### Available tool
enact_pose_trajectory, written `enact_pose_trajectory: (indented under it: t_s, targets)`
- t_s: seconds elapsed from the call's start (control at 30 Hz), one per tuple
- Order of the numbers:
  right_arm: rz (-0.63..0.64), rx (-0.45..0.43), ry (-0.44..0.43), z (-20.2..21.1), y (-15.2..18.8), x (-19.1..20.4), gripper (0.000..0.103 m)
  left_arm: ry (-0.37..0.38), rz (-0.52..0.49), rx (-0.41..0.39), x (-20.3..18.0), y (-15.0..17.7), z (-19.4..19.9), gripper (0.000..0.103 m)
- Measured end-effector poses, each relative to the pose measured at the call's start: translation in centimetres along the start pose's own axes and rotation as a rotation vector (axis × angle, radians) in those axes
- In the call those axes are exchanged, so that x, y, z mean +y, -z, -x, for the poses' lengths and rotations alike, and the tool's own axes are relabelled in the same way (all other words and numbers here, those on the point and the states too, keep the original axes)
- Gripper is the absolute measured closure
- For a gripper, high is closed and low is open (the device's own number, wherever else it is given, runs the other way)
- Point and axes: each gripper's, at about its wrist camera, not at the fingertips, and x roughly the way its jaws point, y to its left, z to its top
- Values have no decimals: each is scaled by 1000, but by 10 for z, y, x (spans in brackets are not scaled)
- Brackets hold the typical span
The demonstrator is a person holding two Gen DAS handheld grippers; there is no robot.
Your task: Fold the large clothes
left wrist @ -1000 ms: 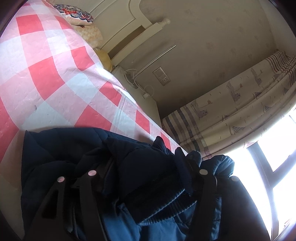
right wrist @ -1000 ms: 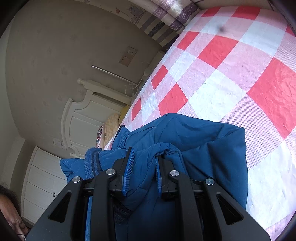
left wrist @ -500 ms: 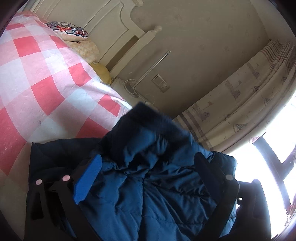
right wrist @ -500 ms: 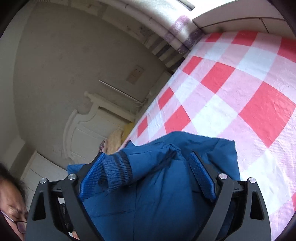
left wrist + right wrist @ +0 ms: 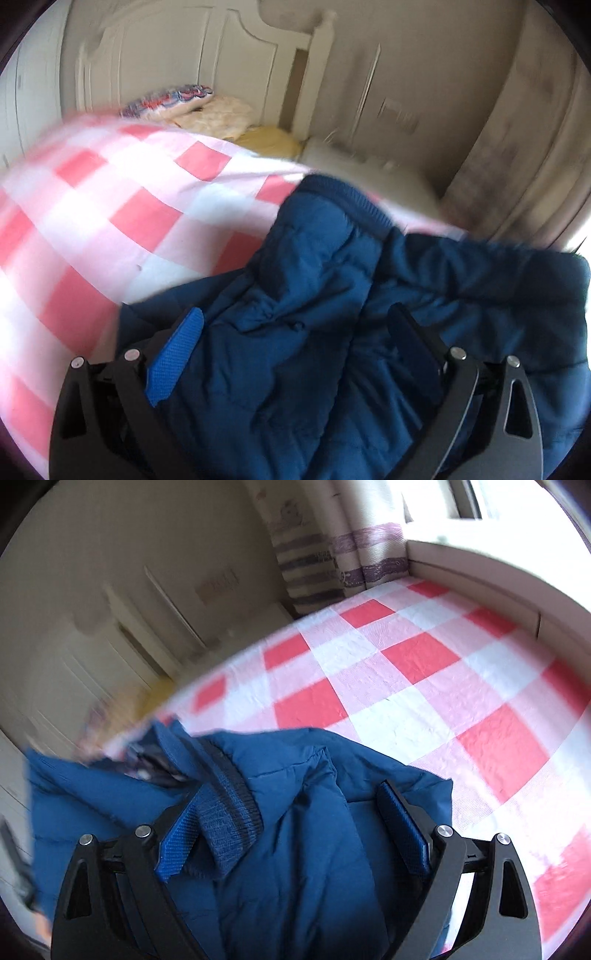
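Note:
A dark blue padded jacket [image 5: 332,295] lies bunched on the red-and-white checked bed cover [image 5: 92,206]. My left gripper [image 5: 295,328] is open, its jaws wide apart just above the jacket's quilted fabric. In the right wrist view the jacket [image 5: 314,830] fills the lower half, with a ribbed knit cuff [image 5: 229,812] lying against the left blue pad. My right gripper [image 5: 291,808] is open, its jaws standing either side of the jacket fabric, gripping nothing.
Pillows [image 5: 192,107] lie at the white headboard [image 5: 229,62]. A striped curtain [image 5: 321,561] hangs by the window. The checked bed cover [image 5: 424,686] stretches to the right up to a white ledge [image 5: 498,579].
Both grippers were shut on jacket fabric one second ago and have opened, letting it drop onto the bed. Both cameras have since swung, and the views are blurred by motion.

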Motion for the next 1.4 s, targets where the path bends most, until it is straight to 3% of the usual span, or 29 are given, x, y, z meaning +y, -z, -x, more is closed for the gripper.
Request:
enact_pose_trajectory:
  t_s: [0.1, 0.17, 0.3, 0.37, 0.47, 0.53, 0.63, 0.67, 0.73, 0.8, 0.9, 1.0, 1.17, 1.27, 1.33, 1.37, 1.4]
  targets:
    - [61, 4, 78, 0, -1, 7, 17, -144, -145, 28, -25, 2, -6, 3]
    - [53, -33, 105, 9, -2, 1, 17, -155, -170, 9, -24, 3, 3, 3]
    - [79, -167, 191, 64, -1, -20, 15, -333, -143, -185, 30, 4, 61, 3]
    - [116, -163, 197, 81, 0, -25, 14, -389, -96, -214, 72, 4, 83, 3]
    - [180, -226, 171, 109, 9, -18, 14, -321, 2, -236, 124, 12, 110, 3]
    - [196, -284, 131, 130, 19, -13, 14, -272, 29, -237, 137, 21, 122, 3]
    - [195, -326, -22, 144, 31, -6, 14, -183, 1, -233, 126, 40, 130, 3]
    - [233, -327, -9, 141, 32, 3, 13, -145, -16, -226, 119, 45, 129, 3]
    - [367, -246, 78, 116, 29, 25, 14, -65, -68, -172, 98, 52, 117, 3]
    - [412, -177, 80, 92, 21, 33, 14, -41, -111, -133, 75, 52, 105, 3]
    - [376, -83, 42, 58, 2, 29, 14, 8, -156, -120, 52, 37, 92, 3]
    - [305, -1, 23, 28, -17, 19, 14, 70, -167, -24, 37, 5, 66, 3]
    - [257, 82, 1, -14, -30, 13, 13, 96, -186, 79, 17, -28, 16, 3]
    - [274, 47, 14, -26, -19, 13, 17, 66, -241, 115, 2, -23, -19, 3]
    - [287, 6, 30, -22, -17, 16, 32, 69, -263, 137, -3, -14, -34, 11]
    - [290, -11, 36, -17, -15, 15, 44, 91, -255, 120, -2, -13, -33, 36]
    - [286, -36, 41, -14, -14, 14, 51, 57, -251, 69, -1, -12, -26, 59]
